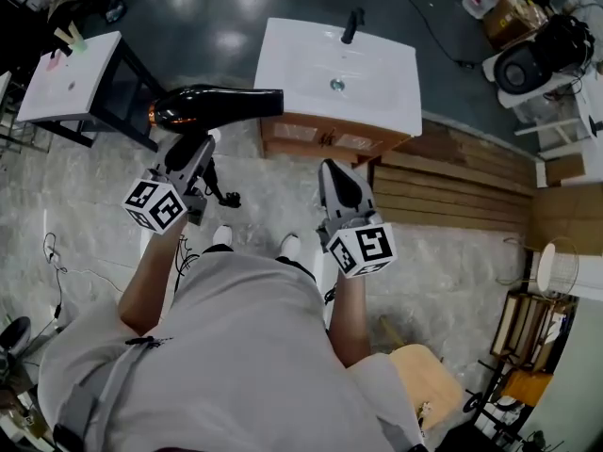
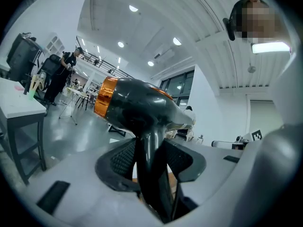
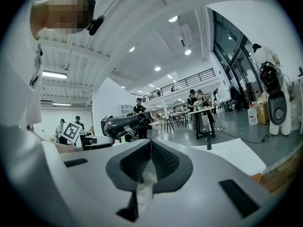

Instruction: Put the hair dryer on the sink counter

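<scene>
A black hair dryer (image 1: 212, 104) with a copper-coloured rear ring hangs in the air left of the white sink counter (image 1: 283, 59), its nozzle pointing towards the counter's left edge. My left gripper (image 1: 188, 153) is shut on its handle from below. In the left gripper view the handle (image 2: 150, 164) stands between the jaw pads and the dryer body (image 2: 137, 108) lies above them. My right gripper (image 1: 341, 188) is shut and carries nothing, in front of the counter's wooden cabinet. The right gripper (image 3: 150, 148) sees the dryer (image 3: 124, 124) to its left; a whitish scrap sits low between its jaws.
The counter has a basin with a drain (image 1: 336, 85) and a black faucet (image 1: 352, 24) at the back. A second white table (image 1: 71, 78) stands to the left. Wooden planks (image 1: 462, 182) lie on the floor at the right. The dryer's black cord (image 1: 221, 196) trails down by my feet.
</scene>
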Tool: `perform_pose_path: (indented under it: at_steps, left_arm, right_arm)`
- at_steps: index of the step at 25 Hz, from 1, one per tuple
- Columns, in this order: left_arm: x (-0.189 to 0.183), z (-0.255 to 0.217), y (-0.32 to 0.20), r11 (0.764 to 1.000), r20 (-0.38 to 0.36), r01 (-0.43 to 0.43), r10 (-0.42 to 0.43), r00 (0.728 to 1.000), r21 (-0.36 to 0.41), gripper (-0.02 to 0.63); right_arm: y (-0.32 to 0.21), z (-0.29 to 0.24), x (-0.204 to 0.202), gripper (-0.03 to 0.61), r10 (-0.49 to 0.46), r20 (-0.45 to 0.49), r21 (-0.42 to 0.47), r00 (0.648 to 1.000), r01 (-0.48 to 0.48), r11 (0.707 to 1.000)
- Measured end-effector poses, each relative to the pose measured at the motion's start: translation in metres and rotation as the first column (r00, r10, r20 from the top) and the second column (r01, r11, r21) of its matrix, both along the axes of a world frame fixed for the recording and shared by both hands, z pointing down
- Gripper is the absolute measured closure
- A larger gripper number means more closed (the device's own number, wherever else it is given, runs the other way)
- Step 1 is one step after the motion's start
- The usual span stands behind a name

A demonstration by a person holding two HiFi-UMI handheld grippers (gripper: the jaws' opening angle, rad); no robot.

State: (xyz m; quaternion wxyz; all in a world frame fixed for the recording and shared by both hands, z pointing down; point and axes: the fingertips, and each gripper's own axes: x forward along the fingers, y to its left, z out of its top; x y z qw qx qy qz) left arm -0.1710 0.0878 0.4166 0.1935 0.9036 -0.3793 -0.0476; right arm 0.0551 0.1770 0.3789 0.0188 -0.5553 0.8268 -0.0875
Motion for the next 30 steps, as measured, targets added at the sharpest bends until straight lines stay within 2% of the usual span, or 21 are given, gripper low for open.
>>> perform_pose_path:
  at_steps: [12, 20, 30]
  left_arm:
    - [0.048, -0.001, 0.026, 0.998, 0.033, 0.066, -0.065, 0.997, -0.006, 0.436]
    - [0.081, 0.006, 0.044, 0.997, 0.046, 0.071, -0.071, 0.996, -0.015, 0.436]
    - [0.092, 0.003, 0.051, 0.995, 0.048, 0.098, -0.097, 0.994, -0.024, 0.436]
  right_arm:
    - [0.008, 0.012, 0.043, 0.571, -0.086, 0.013, -0.019, 0.996, 0.086, 0.996]
    - [0.018, 0.029, 0.074, 0.571, -0.104, 0.022, -0.044, 0.994, 0.105, 0.994]
    - [0.020, 0.028, 0.091, 0.571, -0.115, 0.035, -0.048, 0.993, 0.117, 0.992]
